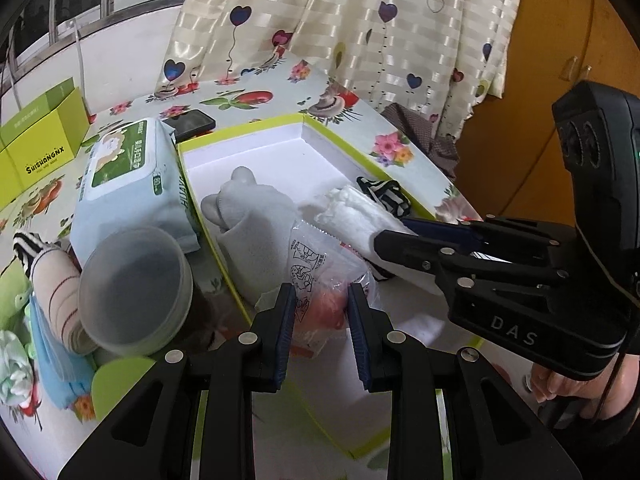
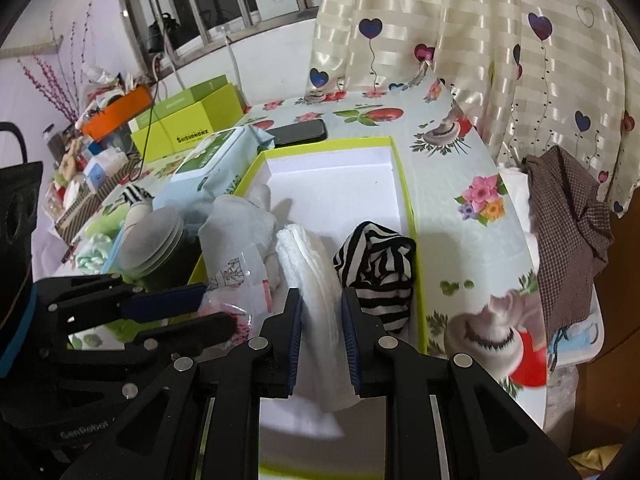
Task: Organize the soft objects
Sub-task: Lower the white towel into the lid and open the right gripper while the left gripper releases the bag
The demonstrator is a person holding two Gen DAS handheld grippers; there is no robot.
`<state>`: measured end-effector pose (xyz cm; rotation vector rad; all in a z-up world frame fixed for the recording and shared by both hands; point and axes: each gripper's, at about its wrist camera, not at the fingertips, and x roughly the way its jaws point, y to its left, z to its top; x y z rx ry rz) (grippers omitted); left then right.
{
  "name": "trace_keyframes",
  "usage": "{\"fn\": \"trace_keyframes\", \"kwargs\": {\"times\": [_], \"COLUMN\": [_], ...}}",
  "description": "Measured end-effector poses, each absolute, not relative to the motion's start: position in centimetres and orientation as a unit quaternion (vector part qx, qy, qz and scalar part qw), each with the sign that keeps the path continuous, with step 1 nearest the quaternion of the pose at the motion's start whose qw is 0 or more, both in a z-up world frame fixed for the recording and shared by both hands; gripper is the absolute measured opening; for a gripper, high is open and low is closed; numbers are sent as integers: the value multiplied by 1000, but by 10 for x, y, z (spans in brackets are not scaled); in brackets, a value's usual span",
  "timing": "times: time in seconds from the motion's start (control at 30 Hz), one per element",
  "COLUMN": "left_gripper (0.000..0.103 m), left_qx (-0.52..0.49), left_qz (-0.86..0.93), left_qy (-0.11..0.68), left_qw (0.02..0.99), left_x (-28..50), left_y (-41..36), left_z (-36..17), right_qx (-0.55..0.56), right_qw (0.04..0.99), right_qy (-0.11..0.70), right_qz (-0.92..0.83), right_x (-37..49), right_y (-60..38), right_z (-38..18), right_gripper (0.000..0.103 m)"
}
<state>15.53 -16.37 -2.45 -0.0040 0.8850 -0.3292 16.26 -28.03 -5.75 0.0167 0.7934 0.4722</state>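
A green-rimmed white box [image 1: 248, 152] [image 2: 332, 176] holds a grey sock [image 1: 252, 216] [image 2: 236, 220], a folded white cloth [image 1: 356, 212] [image 2: 308, 264], a black-and-white striped cloth [image 1: 384, 194] [image 2: 376, 264] and a clear plastic packet with a red item [image 1: 320, 280] [image 2: 240, 280]. My left gripper [image 1: 322, 308] [image 2: 188, 312] is shut on the plastic packet inside the box. My right gripper [image 2: 320, 312] [image 1: 400, 236] is shut on the folded white cloth beside it.
A wet-wipes pack [image 1: 124, 172], a black phone [image 1: 192, 122], a lidded round tub [image 1: 136, 288], rolled socks and blue cloth [image 1: 52, 300] lie left of the box. Green cartons [image 1: 40, 136] stand far left. A curtain [image 1: 360, 20] hangs behind; checked cloth [image 2: 572, 224] lies right.
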Motion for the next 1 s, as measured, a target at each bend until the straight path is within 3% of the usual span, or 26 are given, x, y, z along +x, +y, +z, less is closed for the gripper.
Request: {"fn": "trace_keyframes", "kwargs": {"times": [0.27, 0.33, 0.4, 0.67, 0.8, 1.0], "left_gripper": [31, 33, 35, 40, 40, 40], "left_qx": [-1, -2, -3, -21, -25, -22], "left_qz": [-161, -163, -162, -162, -166, -165], "left_qy": [426, 423, 420, 408, 401, 390], "left_qw": [891, 891, 893, 898, 901, 906], "left_x": [159, 158, 155, 141, 128, 108], "left_y": [-167, -167, -167, -160, -158, -154], "left_z": [-28, -27, -26, -15, -6, 5], "right_qx": [15, 18, 18, 29, 21, 9], "right_qw": [894, 897, 901, 916, 920, 921], "right_qy": [378, 373, 367, 343, 338, 335], "right_qz": [240, 237, 230, 205, 199, 199], "right_x": [180, 175, 169, 134, 116, 92], "right_y": [-276, -278, -281, -297, -295, -288], "right_z": [-55, -51, -47, -28, -21, -13], "right_gripper": [22, 40, 49, 55, 63, 64]}}
